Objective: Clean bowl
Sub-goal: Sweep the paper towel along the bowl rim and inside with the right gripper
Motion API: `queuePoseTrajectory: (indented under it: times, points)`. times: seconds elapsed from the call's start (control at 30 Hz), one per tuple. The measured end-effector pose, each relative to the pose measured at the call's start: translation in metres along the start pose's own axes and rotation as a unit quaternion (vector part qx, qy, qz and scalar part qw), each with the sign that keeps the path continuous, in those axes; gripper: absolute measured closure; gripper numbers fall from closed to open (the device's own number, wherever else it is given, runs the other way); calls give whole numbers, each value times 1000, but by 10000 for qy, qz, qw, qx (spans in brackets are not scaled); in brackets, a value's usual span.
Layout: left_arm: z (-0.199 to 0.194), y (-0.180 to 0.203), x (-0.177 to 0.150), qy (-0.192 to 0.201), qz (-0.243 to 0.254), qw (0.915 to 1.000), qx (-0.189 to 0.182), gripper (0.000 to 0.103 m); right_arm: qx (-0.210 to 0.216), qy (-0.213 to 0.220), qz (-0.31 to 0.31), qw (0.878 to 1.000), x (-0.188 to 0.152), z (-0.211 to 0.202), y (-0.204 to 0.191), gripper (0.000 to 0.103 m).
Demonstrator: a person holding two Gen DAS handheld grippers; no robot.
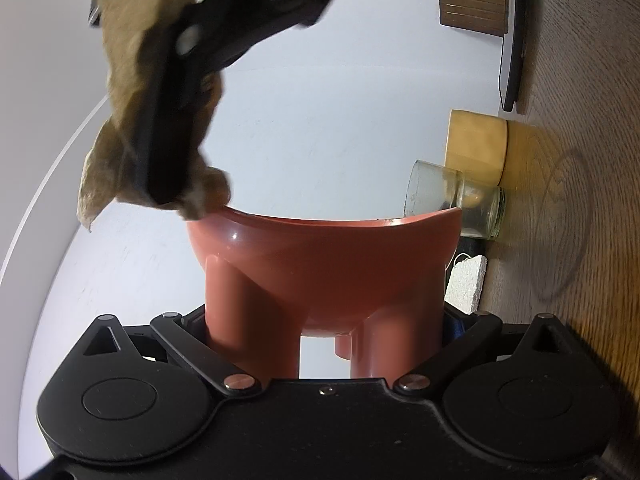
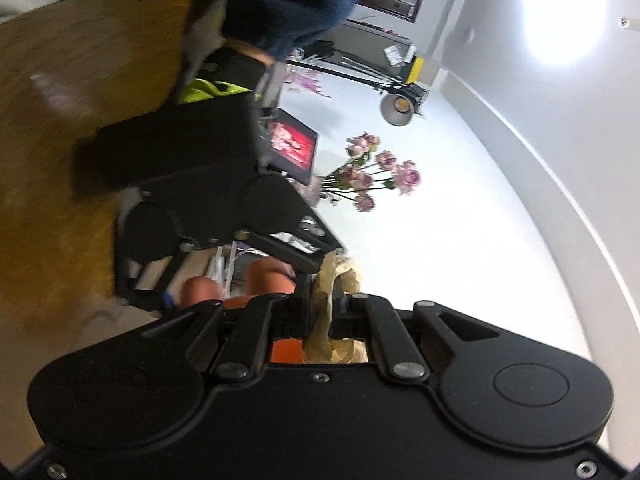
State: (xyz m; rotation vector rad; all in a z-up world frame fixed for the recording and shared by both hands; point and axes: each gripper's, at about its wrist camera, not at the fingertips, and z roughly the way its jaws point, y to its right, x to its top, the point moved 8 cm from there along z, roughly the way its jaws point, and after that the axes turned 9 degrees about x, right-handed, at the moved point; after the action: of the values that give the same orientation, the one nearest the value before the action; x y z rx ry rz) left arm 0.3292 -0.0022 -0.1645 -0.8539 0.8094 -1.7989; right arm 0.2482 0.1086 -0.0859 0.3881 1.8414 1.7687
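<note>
One red bowl (image 1: pixel 320 264) with stubby legs is gripped by the left gripper (image 1: pixel 324 344), its fingers clamped on two legs; three legs are seen. One tan cloth (image 1: pixel 120 120) is pinched in the right gripper (image 1: pixel 168 184), fingers closed tight on it, at the bowl's far-left rim. On the wooden bench (image 1: pixel 580 200), right of the bowl: one glass jar (image 1: pixel 460 200), one yellow block (image 1: pixel 476 144), one white sponge (image 1: pixel 468 280), one phone (image 1: pixel 512 40).
</note>
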Motion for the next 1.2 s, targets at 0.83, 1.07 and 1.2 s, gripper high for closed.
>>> queuePoseTrajectory:
  times: [0.83, 1.07, 1.2]
  points:
    - [1, 1, 0, -1, 1, 10000, -1, 6, 74, -1277, 137, 9917, -99, 40, 5, 95]
    - [1, 1, 0, -1, 0, 10000, -1, 6, 658, -1409, 124, 9878, -110, 40, -35, 95]
    - [1, 1, 0, -1, 1, 10000, -1, 6, 1012, -1269, 32, 9867, -102, 35, -60, 95]
